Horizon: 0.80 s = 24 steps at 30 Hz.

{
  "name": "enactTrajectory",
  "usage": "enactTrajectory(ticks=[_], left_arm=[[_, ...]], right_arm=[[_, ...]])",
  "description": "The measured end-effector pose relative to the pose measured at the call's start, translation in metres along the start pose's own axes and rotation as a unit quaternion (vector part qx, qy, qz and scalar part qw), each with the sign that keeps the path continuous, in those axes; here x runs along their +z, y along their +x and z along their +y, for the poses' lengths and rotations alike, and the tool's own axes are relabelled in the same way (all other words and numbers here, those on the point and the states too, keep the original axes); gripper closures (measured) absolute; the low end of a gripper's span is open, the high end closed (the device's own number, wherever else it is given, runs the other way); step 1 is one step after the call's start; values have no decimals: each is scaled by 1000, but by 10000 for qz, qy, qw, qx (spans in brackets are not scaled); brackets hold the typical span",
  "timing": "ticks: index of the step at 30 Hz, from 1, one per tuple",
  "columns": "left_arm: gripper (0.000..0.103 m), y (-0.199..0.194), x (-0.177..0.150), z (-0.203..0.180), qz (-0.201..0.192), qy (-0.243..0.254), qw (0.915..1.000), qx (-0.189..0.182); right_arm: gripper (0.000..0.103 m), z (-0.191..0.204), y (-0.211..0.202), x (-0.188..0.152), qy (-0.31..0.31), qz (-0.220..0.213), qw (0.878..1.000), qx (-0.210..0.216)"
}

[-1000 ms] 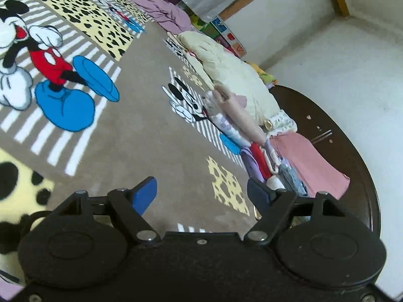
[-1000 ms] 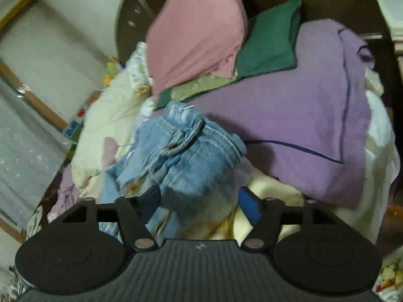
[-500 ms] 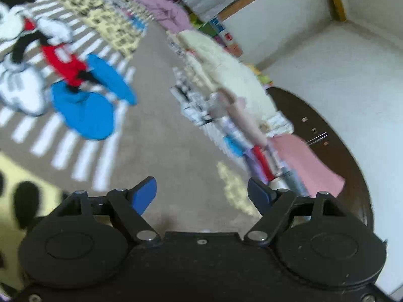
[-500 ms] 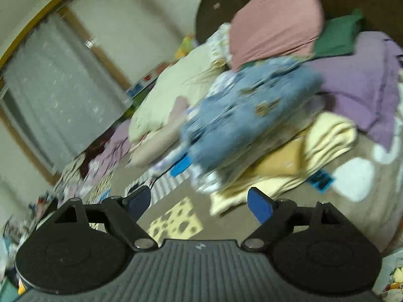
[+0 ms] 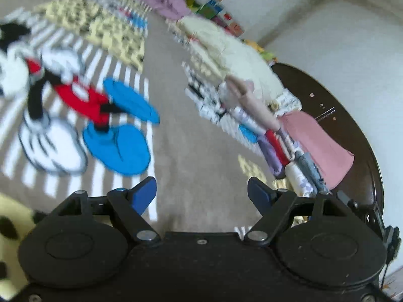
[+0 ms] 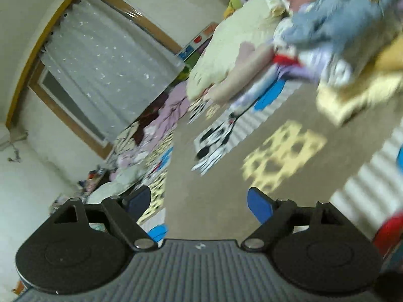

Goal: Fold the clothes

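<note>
Both hand-held grippers, left (image 5: pixel 202 192) and right (image 6: pixel 199 202), gape empty over plush cartoon-print carpet (image 5: pixel 196 156).

Cartoon-print carpet (image 5: pixel 191 151); curtained window (image 6: pixel 100 60)

— What does the left gripper (image 5: pixel 202 191) look like?
— Its two blue fingers (image 5: pixel 143 193) are spread wide apart. Nothing is between them. It points forward and down a bit.

— And the right gripper (image 6: pixel 199 202)?
— The same. Its blue fingers (image 6: pixel 259 205) are far apart too, with nothing held. It is tipped to one side.

— Are the two grippers touching?
— I cannot tell. Neither one shows up in the other's view.
</note>
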<state>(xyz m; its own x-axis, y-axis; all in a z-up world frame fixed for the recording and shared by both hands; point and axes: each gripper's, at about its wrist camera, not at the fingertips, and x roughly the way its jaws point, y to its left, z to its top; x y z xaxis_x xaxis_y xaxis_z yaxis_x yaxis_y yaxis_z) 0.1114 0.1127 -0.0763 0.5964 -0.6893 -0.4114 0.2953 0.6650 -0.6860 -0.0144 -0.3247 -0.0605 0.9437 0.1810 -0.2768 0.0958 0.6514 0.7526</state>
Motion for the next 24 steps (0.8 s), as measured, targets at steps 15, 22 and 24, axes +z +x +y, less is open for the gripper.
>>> enactTrajectory(ticks=[15, 22, 24], left_arm=[[0, -114, 20, -95, -1298, 1571, 9693, 1376], [0, -117, 5, -121, -1242, 2417, 9276, 2562], [0, -118, 2, -118, -1271, 2370, 9243, 2709]], right_arm=[[0, 199, -8, -54, -2939, 626, 9516, -643], [0, 223, 7, -63, -3048, 618, 9467, -843], [0, 226, 17, -70, -3181, 624, 9417, -904]])
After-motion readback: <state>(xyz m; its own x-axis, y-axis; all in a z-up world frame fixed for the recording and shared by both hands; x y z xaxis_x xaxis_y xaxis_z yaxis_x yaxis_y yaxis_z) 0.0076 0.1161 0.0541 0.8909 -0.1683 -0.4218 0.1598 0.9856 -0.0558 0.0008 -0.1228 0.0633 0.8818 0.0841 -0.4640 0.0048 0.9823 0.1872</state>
